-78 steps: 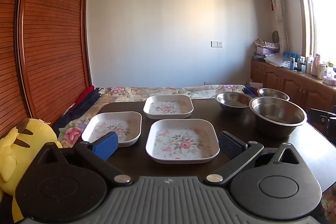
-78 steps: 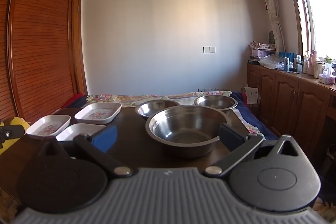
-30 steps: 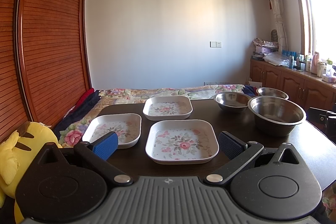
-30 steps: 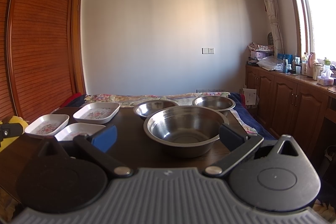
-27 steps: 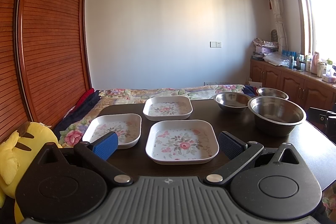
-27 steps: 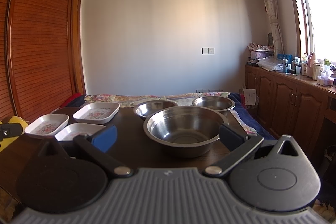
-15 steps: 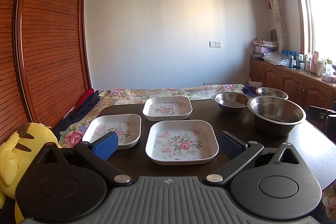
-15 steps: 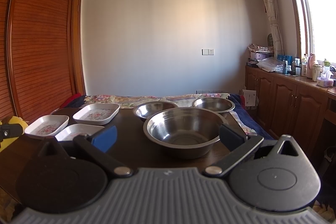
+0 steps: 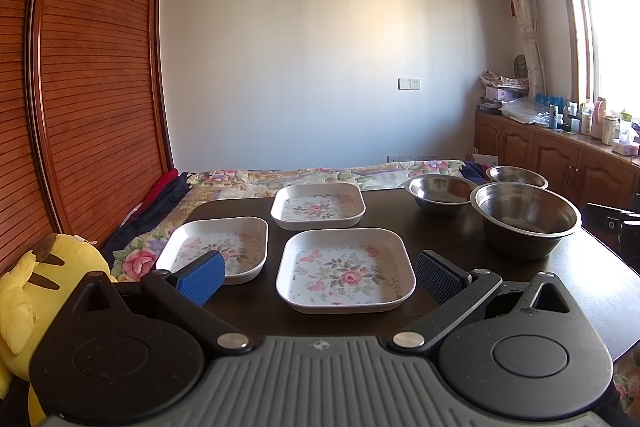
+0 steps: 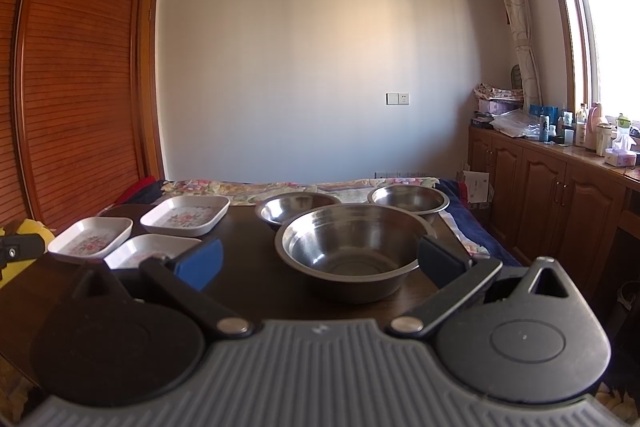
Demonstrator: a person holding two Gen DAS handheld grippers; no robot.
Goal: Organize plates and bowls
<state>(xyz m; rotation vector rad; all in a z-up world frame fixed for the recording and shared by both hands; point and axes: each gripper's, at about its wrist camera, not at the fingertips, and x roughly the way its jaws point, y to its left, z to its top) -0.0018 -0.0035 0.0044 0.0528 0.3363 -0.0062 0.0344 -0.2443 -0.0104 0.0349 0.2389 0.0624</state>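
Jaws on both of your tools stood wide apart and gripped nothing. Your left gripper [image 9: 320, 277] hung above the near edge of the dark wooden worktop [image 9: 448, 227], its blue pads framing the nearest white square floral plate [image 9: 346, 269]. A second white floral plate [image 9: 218, 247] lay just to the left of that one, and a third white floral plate [image 9: 318, 205] sat behind them, all three apart from each other. Your right gripper [image 10: 320, 263] pointed at the large stainless steel bowl [image 10: 352, 247], which sat on the worktop between its pads. Two smaller steel bowls stood behind the big one: the left small steel bowl [image 10: 298, 207] and the right small steel bowl [image 10: 408, 199] near the far edge. A yellow plush toy [image 9: 32, 291] sat beside the worktop on your left, and a floral bedspread [image 9: 320, 175] lay beyond the worktop.
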